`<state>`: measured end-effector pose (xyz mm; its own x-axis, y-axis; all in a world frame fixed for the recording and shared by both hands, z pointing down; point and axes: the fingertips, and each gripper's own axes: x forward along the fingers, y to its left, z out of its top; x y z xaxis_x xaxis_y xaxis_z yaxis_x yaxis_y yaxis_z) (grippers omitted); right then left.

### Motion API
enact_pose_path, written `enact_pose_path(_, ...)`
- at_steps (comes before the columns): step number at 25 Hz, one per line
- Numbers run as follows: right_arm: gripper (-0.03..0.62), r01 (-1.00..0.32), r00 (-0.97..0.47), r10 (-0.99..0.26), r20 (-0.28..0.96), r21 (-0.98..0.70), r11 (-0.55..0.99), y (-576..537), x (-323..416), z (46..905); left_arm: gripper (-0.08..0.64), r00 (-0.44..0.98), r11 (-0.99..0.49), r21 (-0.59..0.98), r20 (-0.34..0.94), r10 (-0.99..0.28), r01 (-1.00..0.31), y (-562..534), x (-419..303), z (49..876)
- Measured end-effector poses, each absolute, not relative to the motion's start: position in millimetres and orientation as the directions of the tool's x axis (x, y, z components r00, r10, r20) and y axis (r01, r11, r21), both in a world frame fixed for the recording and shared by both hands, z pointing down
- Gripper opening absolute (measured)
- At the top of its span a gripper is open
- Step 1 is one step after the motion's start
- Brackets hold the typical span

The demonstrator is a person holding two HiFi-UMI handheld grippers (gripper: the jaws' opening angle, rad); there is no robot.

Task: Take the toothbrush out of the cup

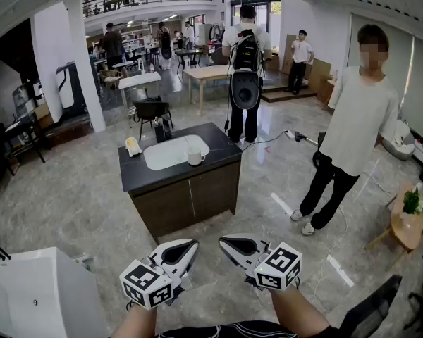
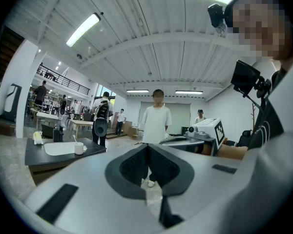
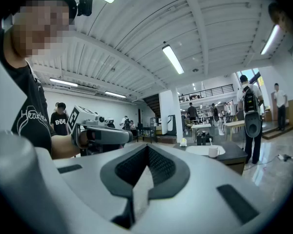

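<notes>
**Both claws held low, the cup well out of reach**
The left claw (image 1: pixel 185 251) is closed tip to tip on nothing and kept close to the body, probably because the approach has not begun. Ahead, well apart from both claws, the cup (image 1: pixel 195 156) stands on the dark bench (image 1: pixel 137 176), with the toothbrush (image 2: pixel 74 138) upright inside it. The right claw (image 1: pixel 233 245) is likewise pressed together and empty, level with its partner.
</notes>
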<state>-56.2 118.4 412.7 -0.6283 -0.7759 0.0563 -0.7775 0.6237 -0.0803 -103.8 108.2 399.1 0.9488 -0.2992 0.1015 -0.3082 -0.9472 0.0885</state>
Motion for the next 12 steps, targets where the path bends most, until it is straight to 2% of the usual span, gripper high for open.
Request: enact_pose_path(12,0.003,-0.777,-0.63,-0.775,0.052,-0.071,0.626,125.1,-54.9,409.4,0.005,0.952,-0.951,0.084,0.103,-0.288,-0.297,112.5,-98.5,397.6)
